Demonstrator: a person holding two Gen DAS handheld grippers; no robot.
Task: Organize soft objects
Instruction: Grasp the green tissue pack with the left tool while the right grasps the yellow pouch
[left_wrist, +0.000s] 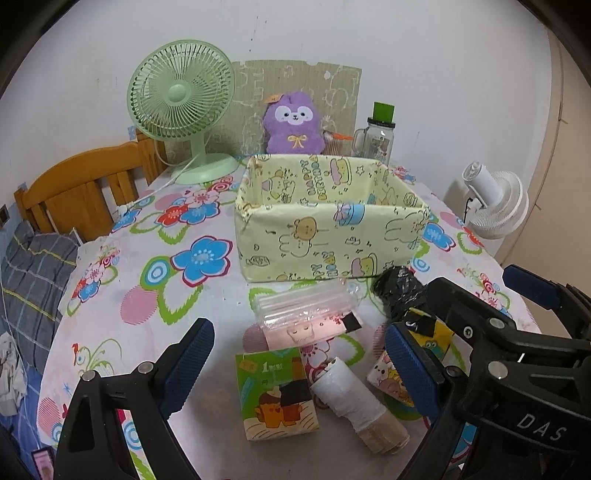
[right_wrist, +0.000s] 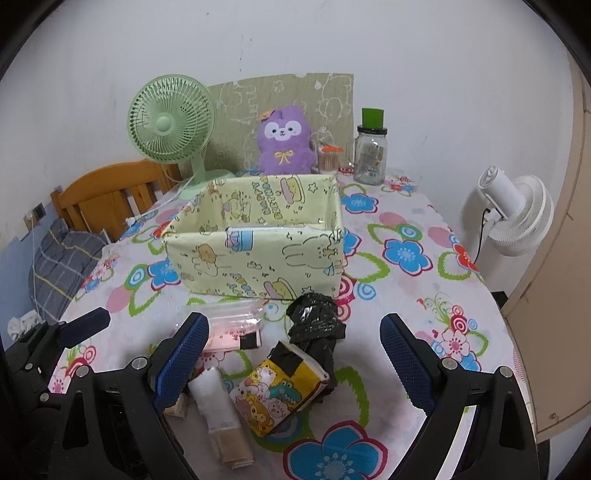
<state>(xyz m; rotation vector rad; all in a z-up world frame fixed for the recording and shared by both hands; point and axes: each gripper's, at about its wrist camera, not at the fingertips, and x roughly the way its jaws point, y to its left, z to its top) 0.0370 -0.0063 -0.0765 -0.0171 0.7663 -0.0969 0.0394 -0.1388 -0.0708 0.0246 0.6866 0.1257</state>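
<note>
An open yellow cartoon-print box (left_wrist: 325, 236) (right_wrist: 258, 258) stands mid-table, and no contents show inside it. In front of it lie a clear bag pack (left_wrist: 306, 314) (right_wrist: 232, 325), a black bag roll (left_wrist: 399, 291) (right_wrist: 314, 325), a green tissue pack (left_wrist: 277, 395), a white roll (left_wrist: 354, 398) (right_wrist: 218, 402) and a yellow cartoon tissue pack (left_wrist: 436, 336) (right_wrist: 280, 391). My left gripper (left_wrist: 301, 365) hovers open over the green pack and white roll. My right gripper (right_wrist: 295, 363) is open above the yellow pack. A purple plush (left_wrist: 293, 125) (right_wrist: 284, 142) sits behind the box.
A green desk fan (left_wrist: 181, 99) (right_wrist: 170, 125) stands back left, and a glass jar with a green lid (left_wrist: 376, 136) (right_wrist: 369, 151) back right. A white fan (right_wrist: 517, 218) stands off the table's right edge, a wooden headboard (left_wrist: 85, 184) to the left. A floral cloth (right_wrist: 406, 258) covers the table.
</note>
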